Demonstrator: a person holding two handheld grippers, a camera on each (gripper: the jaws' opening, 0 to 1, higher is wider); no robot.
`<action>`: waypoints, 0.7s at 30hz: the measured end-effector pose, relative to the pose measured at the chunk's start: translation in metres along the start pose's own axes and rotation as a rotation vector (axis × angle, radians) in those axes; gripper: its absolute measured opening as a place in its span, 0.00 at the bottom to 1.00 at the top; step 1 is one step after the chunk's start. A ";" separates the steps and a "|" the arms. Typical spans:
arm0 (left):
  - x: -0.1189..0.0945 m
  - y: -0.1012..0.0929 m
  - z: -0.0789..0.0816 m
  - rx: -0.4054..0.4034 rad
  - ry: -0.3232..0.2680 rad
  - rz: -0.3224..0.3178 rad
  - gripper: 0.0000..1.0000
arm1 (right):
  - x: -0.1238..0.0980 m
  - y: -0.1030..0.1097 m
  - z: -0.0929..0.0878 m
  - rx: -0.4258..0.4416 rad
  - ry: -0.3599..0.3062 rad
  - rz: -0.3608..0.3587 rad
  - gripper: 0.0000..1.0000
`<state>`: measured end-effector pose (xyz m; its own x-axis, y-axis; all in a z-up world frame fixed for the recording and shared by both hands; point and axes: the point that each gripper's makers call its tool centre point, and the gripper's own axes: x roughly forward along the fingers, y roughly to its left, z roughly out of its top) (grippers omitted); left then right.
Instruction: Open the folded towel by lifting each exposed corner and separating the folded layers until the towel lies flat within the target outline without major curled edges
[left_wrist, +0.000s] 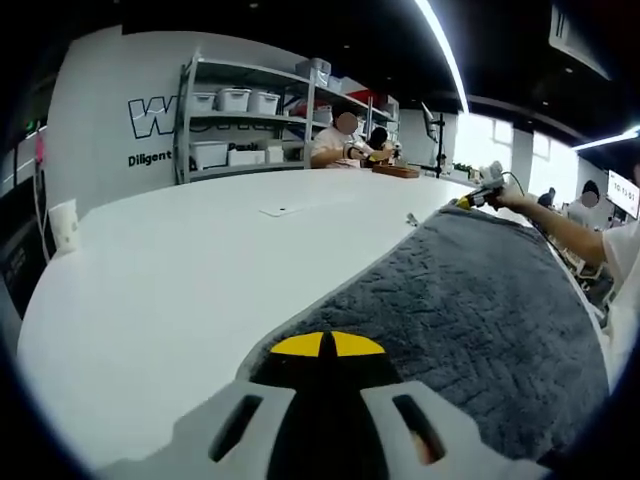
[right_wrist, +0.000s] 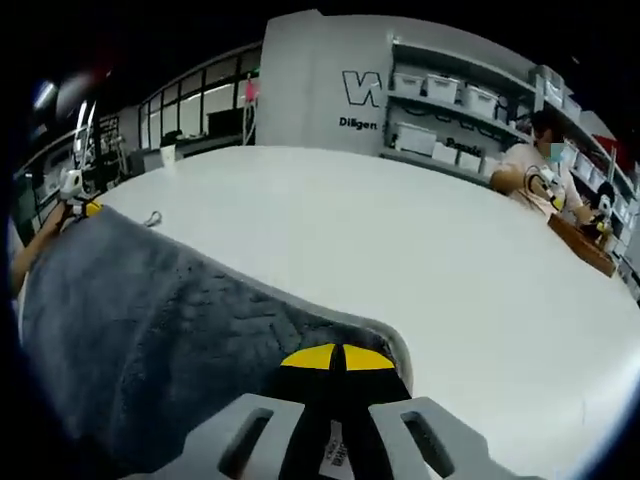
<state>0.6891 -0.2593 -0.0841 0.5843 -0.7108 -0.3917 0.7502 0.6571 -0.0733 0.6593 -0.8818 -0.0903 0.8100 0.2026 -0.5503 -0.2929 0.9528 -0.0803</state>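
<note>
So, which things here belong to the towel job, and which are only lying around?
For the job:
- grey towel, spread on the white table
- left gripper, shut on a towel corner
- right gripper, shut on another corner

Just lying about:
- paper cup at the table edge
- small flat white piece
- shelf of bins
- wooden tray

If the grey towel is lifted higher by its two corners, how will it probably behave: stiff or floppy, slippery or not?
The grey towel probably hangs floppy: it already sags between the left gripper and the right gripper. Its thick, fuzzy pile suggests some weight and little slipping in the jaws. On the smooth white table it would likely drag easily.
</note>
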 end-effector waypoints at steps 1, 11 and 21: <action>0.000 0.001 0.000 0.000 0.000 0.000 0.01 | 0.000 0.000 0.000 -0.006 0.002 -0.002 0.00; 0.000 0.000 0.000 -0.003 -0.002 -0.002 0.01 | 0.004 -0.004 0.002 -0.011 0.008 -0.008 0.00; 0.000 -0.001 0.000 -0.005 -0.002 -0.002 0.00 | 0.007 -0.008 0.004 -0.024 0.022 -0.012 0.00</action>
<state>0.6890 -0.2600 -0.0840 0.5834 -0.7125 -0.3898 0.7497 0.6571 -0.0789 0.6694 -0.8872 -0.0905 0.8025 0.1855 -0.5670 -0.2950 0.9495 -0.1069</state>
